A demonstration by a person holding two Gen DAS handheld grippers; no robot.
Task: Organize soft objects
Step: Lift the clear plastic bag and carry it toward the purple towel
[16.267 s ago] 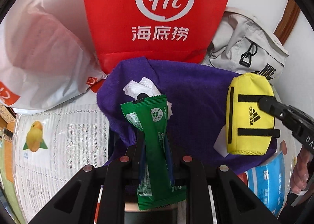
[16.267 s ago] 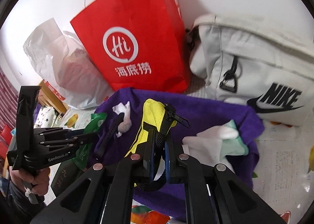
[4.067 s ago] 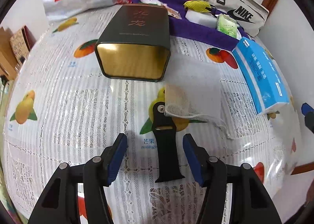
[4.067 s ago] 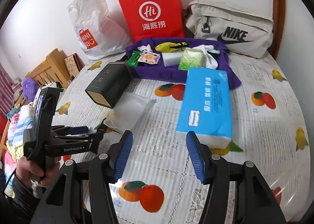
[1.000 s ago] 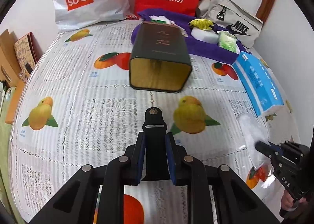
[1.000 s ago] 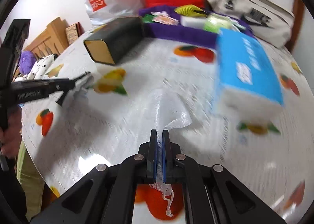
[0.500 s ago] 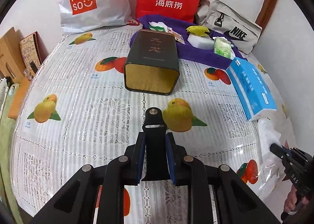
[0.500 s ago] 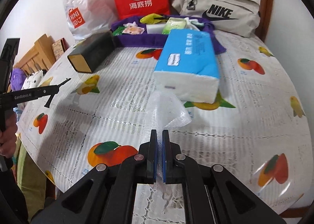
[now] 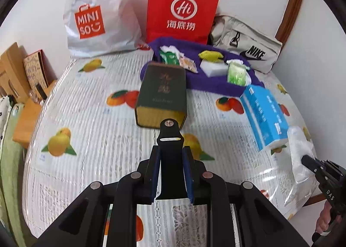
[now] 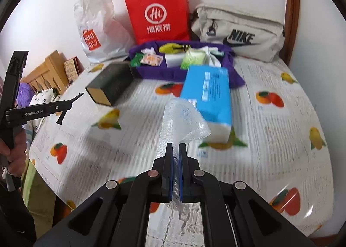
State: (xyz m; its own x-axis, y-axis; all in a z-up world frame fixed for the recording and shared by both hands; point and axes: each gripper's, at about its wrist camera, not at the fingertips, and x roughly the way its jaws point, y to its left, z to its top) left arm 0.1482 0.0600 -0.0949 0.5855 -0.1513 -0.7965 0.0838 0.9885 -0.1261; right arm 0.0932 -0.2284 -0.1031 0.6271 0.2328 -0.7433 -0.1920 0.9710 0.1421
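My left gripper [image 9: 170,149] is shut on a black watch strap [image 9: 169,138] and holds it above the table, in front of the dark box. My right gripper [image 10: 175,147] is shut on a white mesh pouch [image 10: 181,121], held in the air; the pouch also shows at the right of the left wrist view [image 9: 299,156]. A purple towel [image 9: 207,83] at the back holds several soft items: a yellow pouch [image 9: 210,55], a white sponge [image 9: 213,67], a green tissue pack [image 9: 236,72] and green and orange sachets. The left gripper also shows in the right wrist view [image 10: 64,106].
A dark box [image 9: 163,95] lies on its side mid-table. A blue tissue pack [image 9: 265,113] lies at right. A red paper bag [image 9: 182,9], a Miniso bag [image 9: 97,15] and a grey Nike bag [image 9: 246,50] stand against the wall. The fruit-print tablecloth [image 9: 86,117] covers the table.
Both grippers have pulled back and risen with their loads, so more of the table shows. The strap and mesh pouch stay gripped.
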